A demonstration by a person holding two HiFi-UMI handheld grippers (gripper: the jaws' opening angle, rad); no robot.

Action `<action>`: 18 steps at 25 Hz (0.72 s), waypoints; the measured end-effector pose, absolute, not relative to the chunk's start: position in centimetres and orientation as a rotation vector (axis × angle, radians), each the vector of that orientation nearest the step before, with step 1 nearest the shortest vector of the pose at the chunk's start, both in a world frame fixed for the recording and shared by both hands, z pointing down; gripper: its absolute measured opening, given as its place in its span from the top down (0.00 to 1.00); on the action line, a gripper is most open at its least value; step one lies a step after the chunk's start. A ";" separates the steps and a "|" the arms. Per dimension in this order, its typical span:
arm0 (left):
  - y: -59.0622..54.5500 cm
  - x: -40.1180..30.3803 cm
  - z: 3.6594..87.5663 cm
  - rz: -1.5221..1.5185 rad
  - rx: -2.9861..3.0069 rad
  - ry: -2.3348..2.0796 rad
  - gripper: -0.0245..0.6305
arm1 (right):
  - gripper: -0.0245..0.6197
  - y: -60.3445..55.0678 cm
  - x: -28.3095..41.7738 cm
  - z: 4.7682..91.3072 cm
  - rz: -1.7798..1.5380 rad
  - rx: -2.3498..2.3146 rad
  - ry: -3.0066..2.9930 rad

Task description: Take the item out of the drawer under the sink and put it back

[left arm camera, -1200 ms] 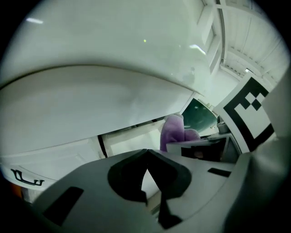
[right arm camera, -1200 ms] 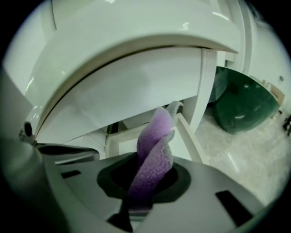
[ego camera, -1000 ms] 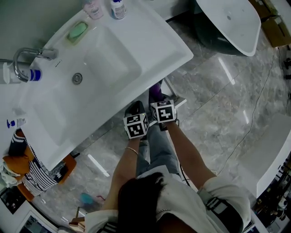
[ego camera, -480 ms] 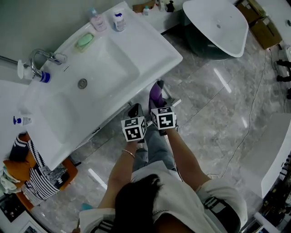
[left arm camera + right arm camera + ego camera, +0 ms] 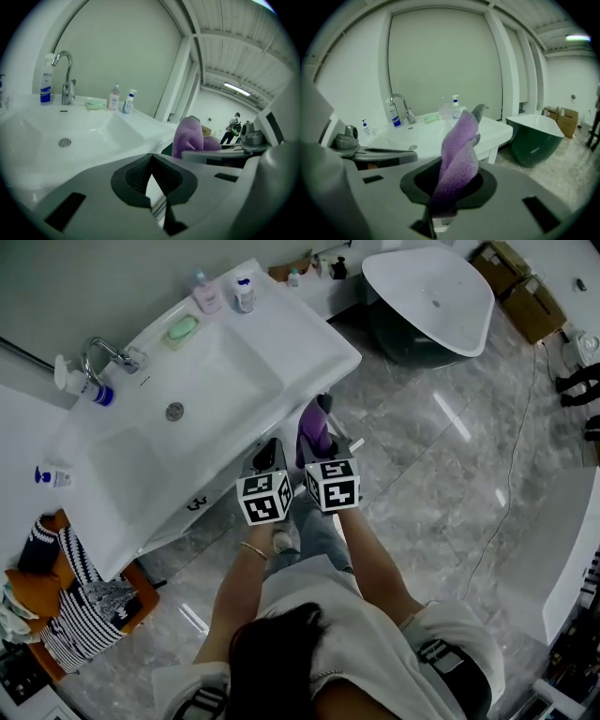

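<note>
Purple cloth [image 5: 457, 159] pinched lengthwise in the right gripper [image 5: 474, 123], just off the sink [image 5: 281, 343] front; left gripper [image 5: 151, 157] closed, empty, alongside; its return likely lies below that rim.

Purple cloth [image 5: 457, 159], white sink [image 5: 309, 343], pale green soap [image 5: 182, 328], grey veined floor [image 5: 441, 502], black-and-white striped fabric [image 5: 80, 610], dark green tub [image 5: 539, 145].

Bright, even light; glare streaks on floor [image 5: 424, 486] right of sink [image 5: 234, 381]. Gripper views: fisheye w/ dark corners, close foreground soft.
</note>
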State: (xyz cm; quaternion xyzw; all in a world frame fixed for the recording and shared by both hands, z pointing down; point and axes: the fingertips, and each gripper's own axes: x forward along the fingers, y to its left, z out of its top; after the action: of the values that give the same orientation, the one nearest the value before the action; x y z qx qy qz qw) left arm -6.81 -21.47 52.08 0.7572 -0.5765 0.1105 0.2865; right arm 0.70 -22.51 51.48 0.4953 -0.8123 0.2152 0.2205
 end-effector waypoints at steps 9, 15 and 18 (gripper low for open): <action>-20.3 -7.4 45.2 0.144 2.129 -1.601 0.96 | 0.83 -20.8 -0.5 43.7 0.393 1.463 -2.397; -18.2 -7.5 41.2 0.073 2.244 -1.634 0.96 | 0.83 -18.4 -1.1 40.6 0.268 1.478 -2.459; -17.5 -7.9 39.8 0.042 2.283 -1.640 0.96 | 0.83 -17.7 -1.2 39.5 0.217 1.499 -2.462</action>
State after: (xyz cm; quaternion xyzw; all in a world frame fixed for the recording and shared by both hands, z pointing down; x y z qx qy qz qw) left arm -7.87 -17.50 39.79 0.8010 -0.5755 0.0149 0.1642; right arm -1.23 -17.69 39.48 0.5144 -0.8450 0.0746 0.1252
